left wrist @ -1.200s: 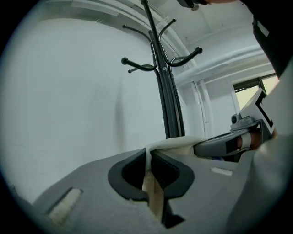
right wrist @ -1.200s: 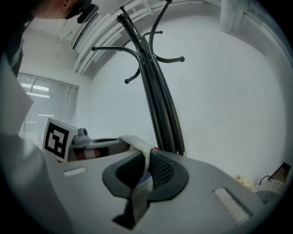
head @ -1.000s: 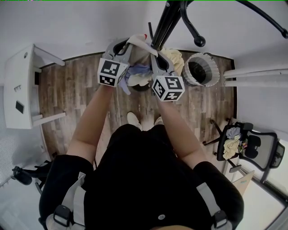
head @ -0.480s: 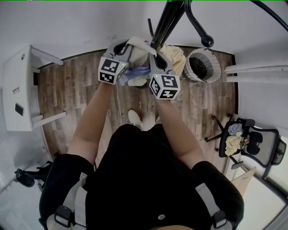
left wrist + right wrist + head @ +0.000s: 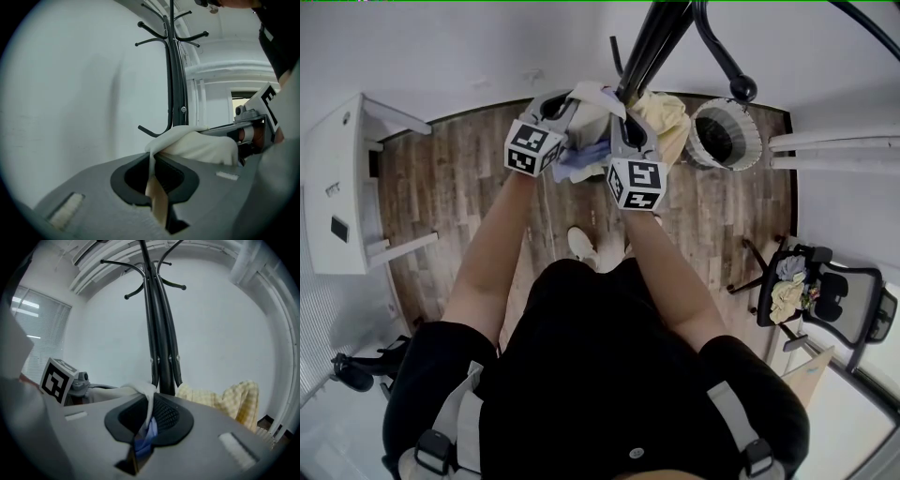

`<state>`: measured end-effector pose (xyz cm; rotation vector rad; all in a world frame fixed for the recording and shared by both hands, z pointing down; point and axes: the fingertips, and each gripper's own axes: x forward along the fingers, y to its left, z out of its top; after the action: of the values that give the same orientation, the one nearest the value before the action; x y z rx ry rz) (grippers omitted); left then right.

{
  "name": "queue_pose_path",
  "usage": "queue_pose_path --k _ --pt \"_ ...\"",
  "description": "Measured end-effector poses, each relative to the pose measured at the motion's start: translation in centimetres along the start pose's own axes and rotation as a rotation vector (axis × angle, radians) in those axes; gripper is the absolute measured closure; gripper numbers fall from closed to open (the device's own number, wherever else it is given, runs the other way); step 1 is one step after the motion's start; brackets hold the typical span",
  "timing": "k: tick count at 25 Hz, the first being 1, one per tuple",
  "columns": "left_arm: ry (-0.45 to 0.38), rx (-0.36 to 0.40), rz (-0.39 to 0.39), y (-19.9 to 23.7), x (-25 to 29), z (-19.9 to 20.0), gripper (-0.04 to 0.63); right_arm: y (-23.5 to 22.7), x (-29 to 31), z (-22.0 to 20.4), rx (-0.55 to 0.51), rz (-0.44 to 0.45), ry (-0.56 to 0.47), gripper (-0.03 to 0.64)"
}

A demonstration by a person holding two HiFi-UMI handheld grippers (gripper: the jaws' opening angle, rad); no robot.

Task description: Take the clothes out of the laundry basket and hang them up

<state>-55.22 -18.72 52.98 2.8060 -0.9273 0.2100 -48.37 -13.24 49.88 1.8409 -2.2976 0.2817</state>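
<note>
I hold a cream garment (image 5: 589, 105) stretched between both grippers, close in front of the black coat stand (image 5: 649, 47). My left gripper (image 5: 558, 105) is shut on one edge of the cream cloth (image 5: 197, 145). My right gripper (image 5: 617, 120) is shut on the other edge, with the cream cloth (image 5: 145, 392) and a blue fold (image 5: 149, 434) pinched between its jaws. A blue part (image 5: 583, 155) of the garment hangs below between the grippers. A pale yellow checked garment (image 5: 664, 120) hangs on the stand. The round laundry basket (image 5: 722, 139) stands on the floor to the right.
The stand's hooks (image 5: 136, 291) spread out above the grippers. A white cabinet (image 5: 347, 183) stands at the left. An office chair (image 5: 820, 305) with clothes on it is at the right. White wall lies behind the stand.
Both grippers have moved up and toward the coat stand with the cream garment held between them; the right gripper has drawn a little closer to the left.
</note>
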Motion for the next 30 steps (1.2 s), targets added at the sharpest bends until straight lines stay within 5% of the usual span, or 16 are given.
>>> queue_pose_path --k 13,30 --pt "0.015 -0.015 0.054 1.1 -1.6 -1.6 0.443 0.1 -0.7 -1.0 -0.032 -0.006 0.026 0.541" --pt "-0.038 -0.093 0.135 1.3 -6.5 -1.2 0.402 0.4 -1.4 -1.5 -0.055 0.053 0.044 0.503"
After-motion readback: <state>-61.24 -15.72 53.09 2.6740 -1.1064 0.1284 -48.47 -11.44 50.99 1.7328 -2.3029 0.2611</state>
